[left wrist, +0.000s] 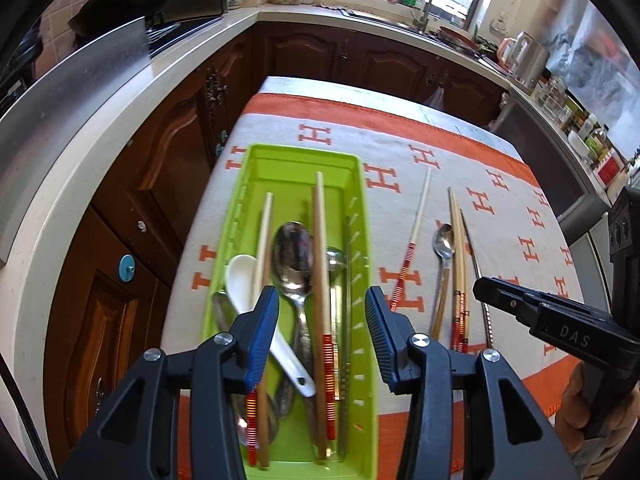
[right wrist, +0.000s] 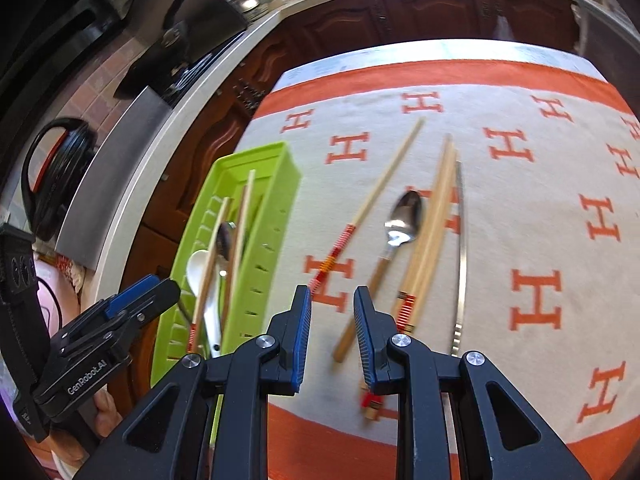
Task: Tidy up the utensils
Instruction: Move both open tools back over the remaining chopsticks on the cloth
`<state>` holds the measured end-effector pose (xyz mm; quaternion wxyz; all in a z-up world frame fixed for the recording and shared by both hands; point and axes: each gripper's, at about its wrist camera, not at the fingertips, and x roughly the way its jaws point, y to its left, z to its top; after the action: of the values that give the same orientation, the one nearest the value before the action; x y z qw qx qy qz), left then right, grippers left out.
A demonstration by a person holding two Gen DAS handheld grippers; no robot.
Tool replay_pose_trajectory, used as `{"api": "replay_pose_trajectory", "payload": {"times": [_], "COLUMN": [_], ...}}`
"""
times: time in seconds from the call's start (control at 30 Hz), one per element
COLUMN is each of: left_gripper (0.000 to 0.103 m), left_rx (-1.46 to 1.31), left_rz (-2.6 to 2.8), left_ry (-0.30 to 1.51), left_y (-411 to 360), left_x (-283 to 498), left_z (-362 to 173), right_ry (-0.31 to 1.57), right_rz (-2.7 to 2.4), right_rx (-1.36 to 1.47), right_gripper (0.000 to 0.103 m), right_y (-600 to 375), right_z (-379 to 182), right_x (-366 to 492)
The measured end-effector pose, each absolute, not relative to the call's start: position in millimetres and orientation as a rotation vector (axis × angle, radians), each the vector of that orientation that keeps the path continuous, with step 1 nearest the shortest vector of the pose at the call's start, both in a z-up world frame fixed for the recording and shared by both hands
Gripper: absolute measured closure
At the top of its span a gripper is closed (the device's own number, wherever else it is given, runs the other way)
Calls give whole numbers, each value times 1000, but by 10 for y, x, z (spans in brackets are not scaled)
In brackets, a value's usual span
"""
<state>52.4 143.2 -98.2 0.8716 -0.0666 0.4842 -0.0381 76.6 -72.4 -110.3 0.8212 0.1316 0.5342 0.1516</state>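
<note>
Right gripper (right wrist: 332,332) lines up on the spoon (right wrist: 402,220)
Both grippers' fingers wide, empty; straddle the wooden handle squarely, clear of the chopsticks (right wrist: 430,236), before carrying to the tray (right wrist: 276,184).

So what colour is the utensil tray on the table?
Lime green; the utensil tray shows best in the left wrist view.

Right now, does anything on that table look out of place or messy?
Yes. Several utensils lie loose on the cloth beside the green tray: a single chopstick, a wooden-handled spoon, a chopstick pair and a thin metal utensil. Inside the tray, spoons and chopsticks overlap untidily.
</note>
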Motion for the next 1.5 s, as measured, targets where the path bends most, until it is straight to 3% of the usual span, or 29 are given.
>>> {"api": "replay_pose_trajectory", "payload": {"times": [0.67,0.93,1.3,1.5], "left_gripper": [60,87,88,87], "left_rx": [-6,67,84,126], "left_rz": [-235,-285,-245,-242], "left_ry": [1070,1162,1252,1204], "left_y": [510,203,175,102], "left_x": [863,1346,1645,1662], "left_z": [-1110,-1455,-1783,-1785], "right_ry": [1139,1138,1150,1161], "right_rz": [207,202,222,235], "right_rx": [366,402,384,368], "right_gripper": [81,81,81,81], "right_y": [-1675,-1884,-1928,-1879], "right_z": [-1400,-1525,-1661,-1713], "right_x": [651,718,802,830]}}
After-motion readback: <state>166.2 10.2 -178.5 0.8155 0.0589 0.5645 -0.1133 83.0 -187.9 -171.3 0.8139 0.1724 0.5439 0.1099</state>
